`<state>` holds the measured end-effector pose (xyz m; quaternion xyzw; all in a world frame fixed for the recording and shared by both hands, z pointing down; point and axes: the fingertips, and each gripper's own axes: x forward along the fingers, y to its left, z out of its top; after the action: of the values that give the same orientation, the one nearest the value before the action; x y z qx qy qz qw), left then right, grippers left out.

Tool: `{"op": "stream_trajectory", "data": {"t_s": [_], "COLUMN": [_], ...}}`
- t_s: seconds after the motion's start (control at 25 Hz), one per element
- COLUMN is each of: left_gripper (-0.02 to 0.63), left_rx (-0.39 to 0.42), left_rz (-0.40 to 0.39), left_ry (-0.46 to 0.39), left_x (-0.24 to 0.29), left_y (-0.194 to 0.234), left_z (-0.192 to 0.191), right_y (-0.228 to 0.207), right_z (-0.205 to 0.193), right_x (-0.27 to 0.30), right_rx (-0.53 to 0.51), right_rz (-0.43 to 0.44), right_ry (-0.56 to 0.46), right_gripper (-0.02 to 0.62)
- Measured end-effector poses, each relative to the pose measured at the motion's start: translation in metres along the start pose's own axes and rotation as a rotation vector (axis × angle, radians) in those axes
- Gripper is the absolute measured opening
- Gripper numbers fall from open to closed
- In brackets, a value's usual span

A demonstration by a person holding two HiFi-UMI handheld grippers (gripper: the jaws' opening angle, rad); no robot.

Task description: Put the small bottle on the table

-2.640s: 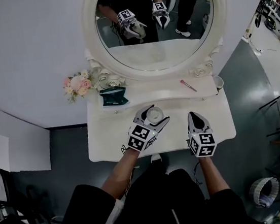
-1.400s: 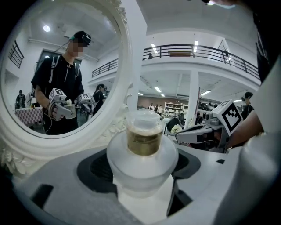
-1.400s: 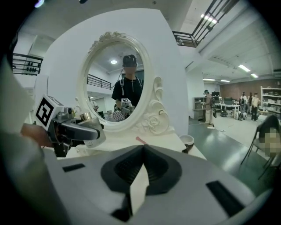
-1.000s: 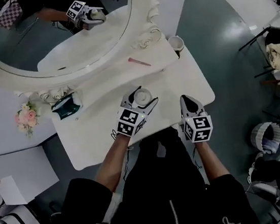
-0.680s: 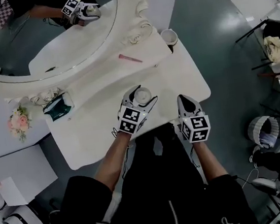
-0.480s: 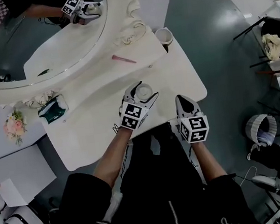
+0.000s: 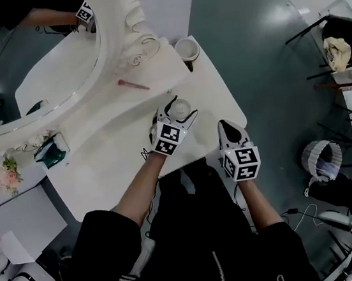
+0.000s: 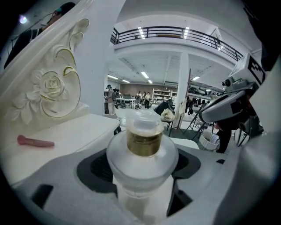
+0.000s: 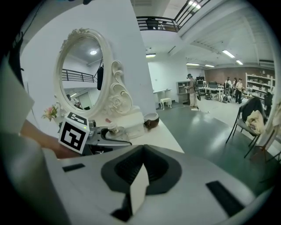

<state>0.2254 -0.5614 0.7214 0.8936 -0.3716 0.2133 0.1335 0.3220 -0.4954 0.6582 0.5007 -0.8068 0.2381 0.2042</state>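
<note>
The small bottle (image 8: 142,151) is frosted glass with a gold collar and a clear cap. It stands upright between the jaws of my left gripper (image 8: 142,180), whose pads press on its round body. In the head view the left gripper (image 7: 177,113) holds the bottle (image 7: 182,107) over the middle of the white dressing table (image 7: 108,165). Whether its base touches the top I cannot tell. My right gripper (image 7: 228,129) is shut and empty at the table's near right edge. The right gripper view shows its jaws (image 9: 138,184) closed together, with the bottle (image 9: 113,128) to the left.
A pink stick (image 7: 133,85) lies on the raised shelf under the oval mirror (image 7: 24,60), and a cup (image 7: 186,50) stands at the shelf's right end. A green object (image 7: 51,151) and flowers (image 7: 8,175) are at the left. Right of the table is open floor with a basket (image 7: 323,159).
The head view has swung, so table and mirror have slid left and turned in the picture. Both grippers keep their places over the table, and the left one still holds the bottle.
</note>
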Motion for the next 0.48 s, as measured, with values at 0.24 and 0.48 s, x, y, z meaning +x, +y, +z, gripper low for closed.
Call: {"op": "stream_trajectory", "data": {"t_s": [0.24, 0.48], "left_gripper": [0.345, 0.346], "left_rx": [-0.041, -0.072], "left_rz": [0.014, 0.03], "left_ry": [0.044, 0.064], "left_x": [0.042, 0.062], "left_y": [0.001, 0.006], "left_z": [-0.016, -0.027], "right_y": [-0.028, -0.036], "right_z": [0.001, -0.005], "right_x": [0.005, 0.012], "right_rx": [0.008, 0.014], "right_rz": [0.008, 0.022], "right_ry": [0.019, 0.04], "right_gripper": [0.002, 0.002]}}
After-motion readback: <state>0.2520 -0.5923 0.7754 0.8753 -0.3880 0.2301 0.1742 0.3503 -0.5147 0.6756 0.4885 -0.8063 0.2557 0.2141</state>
